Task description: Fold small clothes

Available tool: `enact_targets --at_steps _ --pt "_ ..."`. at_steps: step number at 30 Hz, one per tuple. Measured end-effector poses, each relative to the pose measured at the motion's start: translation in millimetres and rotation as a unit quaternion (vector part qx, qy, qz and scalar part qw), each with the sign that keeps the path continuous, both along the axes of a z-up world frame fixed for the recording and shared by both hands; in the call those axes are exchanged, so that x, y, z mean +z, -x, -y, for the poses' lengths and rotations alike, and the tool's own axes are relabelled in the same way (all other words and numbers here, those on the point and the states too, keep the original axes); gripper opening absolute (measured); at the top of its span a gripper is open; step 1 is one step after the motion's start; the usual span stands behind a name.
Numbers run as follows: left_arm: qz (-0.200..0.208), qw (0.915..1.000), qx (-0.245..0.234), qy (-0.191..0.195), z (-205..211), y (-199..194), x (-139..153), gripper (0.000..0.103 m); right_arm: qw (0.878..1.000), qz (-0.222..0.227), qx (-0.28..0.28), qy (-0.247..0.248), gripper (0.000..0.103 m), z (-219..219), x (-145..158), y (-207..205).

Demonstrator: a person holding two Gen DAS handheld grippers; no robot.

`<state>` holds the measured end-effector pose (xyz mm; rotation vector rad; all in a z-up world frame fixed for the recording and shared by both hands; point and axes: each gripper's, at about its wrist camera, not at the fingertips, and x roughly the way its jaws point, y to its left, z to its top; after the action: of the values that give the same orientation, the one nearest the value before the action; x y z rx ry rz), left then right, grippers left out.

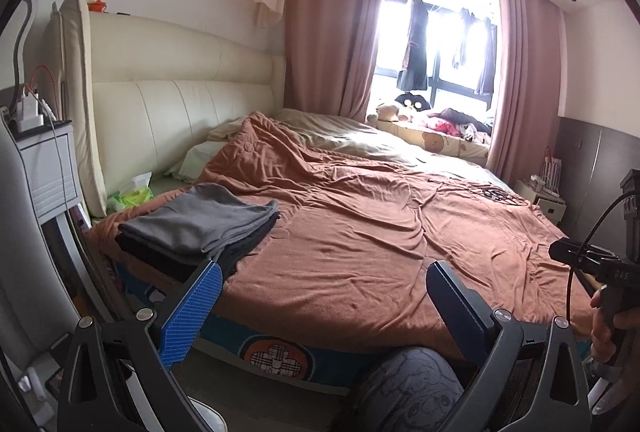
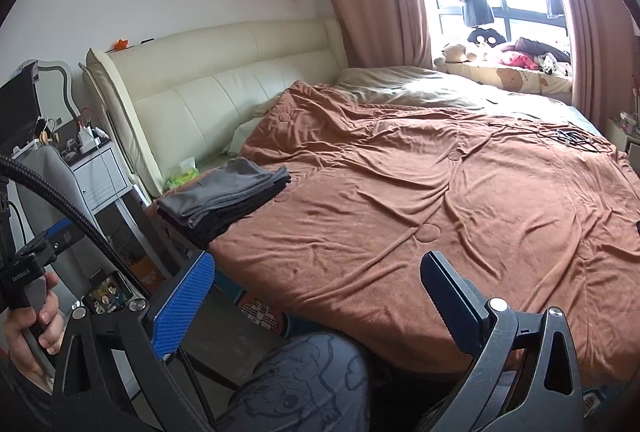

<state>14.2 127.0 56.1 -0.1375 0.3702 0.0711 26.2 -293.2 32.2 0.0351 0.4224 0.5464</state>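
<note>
From my left wrist, my left tool [image 1: 324,296] hangs wide and empty above the near edge of the bed [image 1: 360,240]; the stack of folded grey and dark clothes [image 1: 200,222] sits on the rust-brown quilt [image 1: 400,216] at the near left corner, beside the headboard end. From my right wrist, my right tool [image 2: 318,296] is also spread wide, holding nothing, the same stack [image 2: 224,198] up left of it. I see no unfolded piece here, so I'd judge the stack finished; best leave it square and undisturbed
</note>
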Motion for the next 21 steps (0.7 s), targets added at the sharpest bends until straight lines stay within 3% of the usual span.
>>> enact_targets --at_steps 9,21 --pt "0.019 0.9997 -0.007 -0.011 24.1 26.7 -12.7 0.103 0.999 0.016 -0.047 -0.015 0.103 31.7 -15.6 42.5" --pt "0.013 0.9991 -0.014 -0.038 46.2 41.3 -19.7 0.103 0.998 0.011 -0.062 -0.019 0.103 38.8 -21.3 55.2"
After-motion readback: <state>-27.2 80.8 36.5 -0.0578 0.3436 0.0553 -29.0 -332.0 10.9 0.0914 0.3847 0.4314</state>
